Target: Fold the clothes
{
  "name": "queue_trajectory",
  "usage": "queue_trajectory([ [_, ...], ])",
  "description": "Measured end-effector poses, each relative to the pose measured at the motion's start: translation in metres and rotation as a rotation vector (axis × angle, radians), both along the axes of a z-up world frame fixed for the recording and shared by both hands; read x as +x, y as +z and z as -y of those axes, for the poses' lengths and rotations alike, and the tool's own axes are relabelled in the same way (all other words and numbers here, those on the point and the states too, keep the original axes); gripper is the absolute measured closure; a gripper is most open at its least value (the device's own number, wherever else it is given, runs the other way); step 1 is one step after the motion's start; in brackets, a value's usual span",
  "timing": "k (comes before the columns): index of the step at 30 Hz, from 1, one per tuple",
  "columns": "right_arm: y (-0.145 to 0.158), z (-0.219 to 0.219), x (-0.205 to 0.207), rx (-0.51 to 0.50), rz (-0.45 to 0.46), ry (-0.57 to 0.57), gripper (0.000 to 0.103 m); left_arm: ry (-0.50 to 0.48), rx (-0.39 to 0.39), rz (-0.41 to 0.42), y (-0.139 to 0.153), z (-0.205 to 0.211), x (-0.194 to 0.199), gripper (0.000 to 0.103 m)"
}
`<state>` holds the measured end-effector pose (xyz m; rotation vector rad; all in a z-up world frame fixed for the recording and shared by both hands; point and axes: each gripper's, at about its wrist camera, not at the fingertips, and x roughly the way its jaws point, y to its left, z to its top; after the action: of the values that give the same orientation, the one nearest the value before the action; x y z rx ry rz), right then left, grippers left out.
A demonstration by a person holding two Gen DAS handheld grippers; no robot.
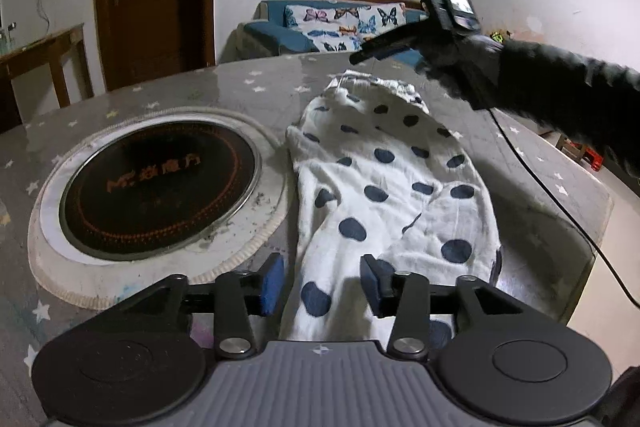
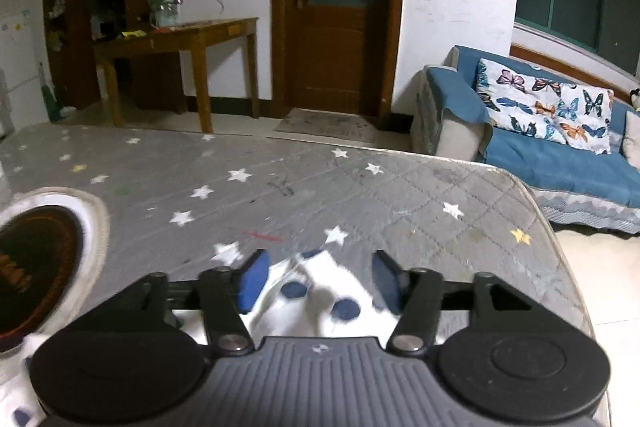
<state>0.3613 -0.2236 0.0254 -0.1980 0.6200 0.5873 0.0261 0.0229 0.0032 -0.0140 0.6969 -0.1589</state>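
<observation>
A white garment with dark blue dots [image 1: 392,183] lies folded lengthwise on the grey star-patterned table cover [image 1: 168,87]. My left gripper [image 1: 322,281] is open, with its blue pads on either side of the garment's near end. My right gripper [image 2: 316,281] is open just above the garment's far end [image 2: 320,295]. In the left wrist view the right gripper [image 1: 360,57] hovers above the far end, held by a black-gloved hand [image 1: 464,67].
A round black induction cooktop [image 1: 160,183] is set in the table left of the garment; it also shows in the right wrist view [image 2: 36,267]. A black cable [image 1: 552,199] runs along the table's right edge. A blue sofa [image 2: 560,147] and a wooden side table [image 2: 180,39] stand beyond.
</observation>
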Motion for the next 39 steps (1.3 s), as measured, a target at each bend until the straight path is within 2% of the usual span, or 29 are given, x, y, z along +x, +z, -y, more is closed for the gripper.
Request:
queue_trajectory([
  [2, 0.0, 0.009, -0.015, 0.02, -0.019, 0.023, 0.035, 0.012, -0.002, 0.013, 0.001, 0.001, 0.0, 0.035],
  [3, 0.0, 0.013, -0.022, 0.03, -0.028, 0.035, 0.03, 0.016, -0.003, 0.018, 0.002, 0.002, 0.0, 0.032],
  [5, 0.0, 0.022, -0.037, 0.05, -0.047, 0.059, 0.027, 0.023, 0.0, 0.027, 0.004, 0.005, -0.001, 0.019],
  [7, -0.004, 0.028, -0.052, 0.064, -0.064, 0.083, 0.021, 0.027, 0.006, 0.039, 0.007, 0.008, -0.001, 0.012],
  [10, -0.014, 0.035, -0.062, 0.08, -0.094, 0.083, 0.018, 0.032, 0.029, 0.074, 0.012, 0.015, -0.002, 0.001],
  [15, -0.033, 0.046, -0.073, 0.102, -0.145, 0.065, 0.012, 0.032, 0.05, 0.096, 0.017, 0.024, 0.0, 0.0],
  [18, -0.037, 0.053, -0.075, 0.152, -0.137, 0.059, 0.0, 0.023, 0.054, 0.098, 0.018, 0.029, 0.003, 0.0],
  [20, -0.039, 0.054, -0.077, 0.163, -0.132, 0.059, 0.0, 0.018, 0.055, 0.098, 0.018, 0.032, 0.005, 0.0],
  [26, -0.04, 0.045, -0.08, 0.11, -0.113, 0.06, 0.0, 0.01, 0.052, 0.1, 0.017, 0.039, 0.014, 0.0],
  [32, -0.043, 0.026, -0.088, -0.023, -0.062, 0.059, 0.0, -0.003, 0.043, 0.099, 0.015, 0.05, 0.022, 0.0],
  [39, -0.038, 0.038, -0.077, 0.05, -0.109, 0.068, 0.0, -0.009, 0.042, 0.085, 0.011, 0.055, 0.029, 0.0],
])
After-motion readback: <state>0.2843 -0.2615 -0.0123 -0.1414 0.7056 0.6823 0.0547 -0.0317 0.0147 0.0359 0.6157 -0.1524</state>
